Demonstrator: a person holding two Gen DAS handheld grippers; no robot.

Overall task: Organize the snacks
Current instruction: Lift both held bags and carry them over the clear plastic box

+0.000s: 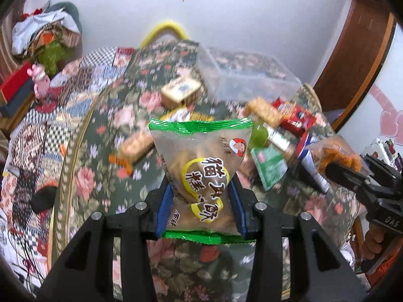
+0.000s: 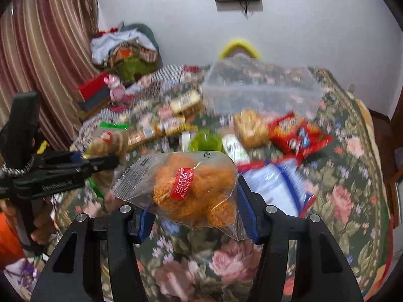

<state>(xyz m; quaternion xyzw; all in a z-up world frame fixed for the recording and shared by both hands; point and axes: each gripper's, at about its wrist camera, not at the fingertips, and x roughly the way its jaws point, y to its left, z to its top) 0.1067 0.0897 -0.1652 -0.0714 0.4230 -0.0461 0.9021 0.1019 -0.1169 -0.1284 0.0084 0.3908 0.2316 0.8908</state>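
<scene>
Left gripper [image 1: 201, 201] pinches a green-edged snack packet [image 1: 201, 173]; right gripper [image 2: 196, 211] pinches a clear bag of orange floss cakes [image 2: 194, 188]

Open air above the floral tablecloth [image 2: 347, 196] near its front edge. Farther back, crowded: scattered snack packets [image 2: 299, 136], then the clear plastic box [image 2: 262, 88] blocking the way toward the wall
</scene>
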